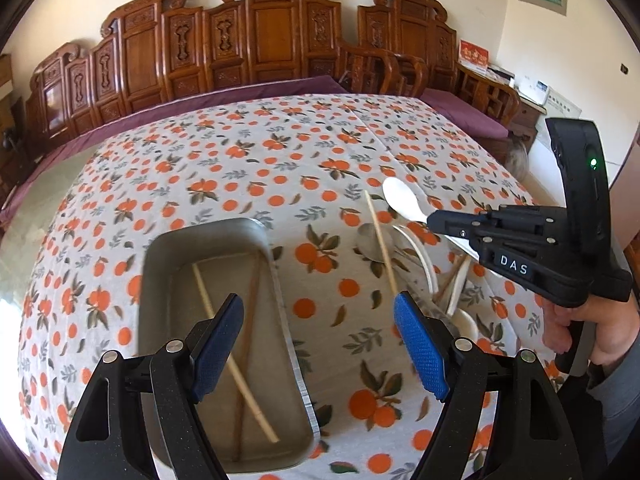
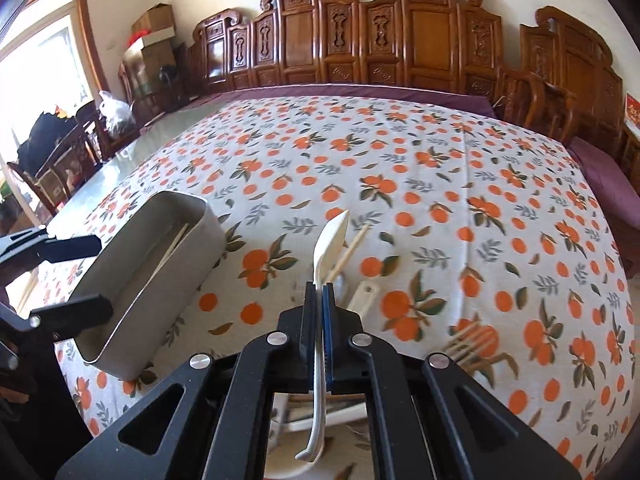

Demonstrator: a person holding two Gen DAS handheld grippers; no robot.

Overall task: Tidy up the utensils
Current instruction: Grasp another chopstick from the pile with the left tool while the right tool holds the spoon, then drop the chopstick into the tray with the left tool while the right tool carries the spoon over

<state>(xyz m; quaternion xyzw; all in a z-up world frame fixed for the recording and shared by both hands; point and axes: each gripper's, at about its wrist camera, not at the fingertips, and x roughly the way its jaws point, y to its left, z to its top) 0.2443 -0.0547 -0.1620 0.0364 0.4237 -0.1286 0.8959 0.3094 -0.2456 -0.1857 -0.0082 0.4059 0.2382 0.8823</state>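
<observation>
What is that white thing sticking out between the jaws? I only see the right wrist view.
Observer: A white plastic spoon. From the left wrist view its bowl is lifted clear above the tablecloth, over the pile of utensils.
Operator: And the grey box on my left, anything in it?
Observer: The metal tray holds two chopsticks, a pale one crossing a darker one.
Operator: Is the other tool holding something?
Observer: No. The left gripper has its jaws wide apart, with nothing between them, hovering near the tray's edge.
</observation>
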